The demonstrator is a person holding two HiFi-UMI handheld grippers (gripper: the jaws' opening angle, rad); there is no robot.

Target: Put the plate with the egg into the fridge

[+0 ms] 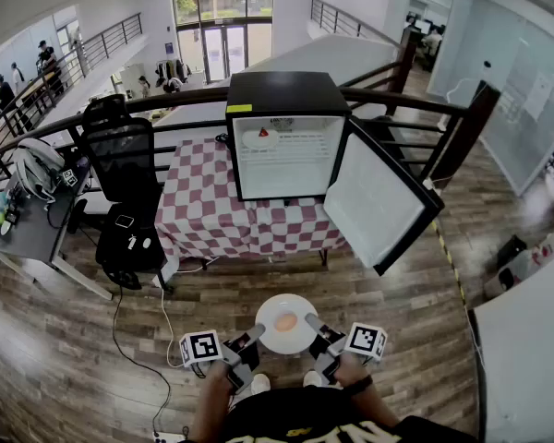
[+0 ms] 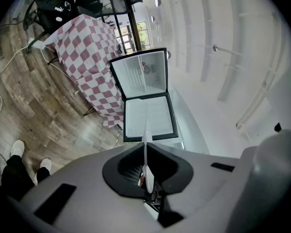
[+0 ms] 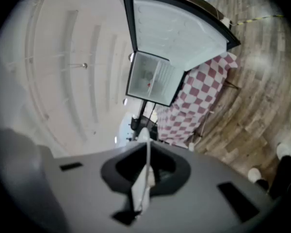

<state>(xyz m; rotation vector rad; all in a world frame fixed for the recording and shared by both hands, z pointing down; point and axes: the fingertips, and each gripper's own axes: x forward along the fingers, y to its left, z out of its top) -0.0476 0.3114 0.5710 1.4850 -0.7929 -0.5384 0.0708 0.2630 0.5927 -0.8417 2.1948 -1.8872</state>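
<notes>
Round white ceramic plate [image 1: 270, 313], likely stiff but fragile, its loose brown egg [image 1: 285, 322] apt to roll, clamped at opposite rims by left gripper [image 1: 257, 330] and right gripper [image 1: 311, 322], well short of the far open black fridge [image 1: 284, 94]

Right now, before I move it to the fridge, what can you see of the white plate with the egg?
The round white plate, ceramic by its look, is held roughly level above the wooden floor, short of the open black mini fridge. One orange-brown egg lies near its centre. The left gripper and right gripper pinch opposite rims, jaws shut on it.
</notes>
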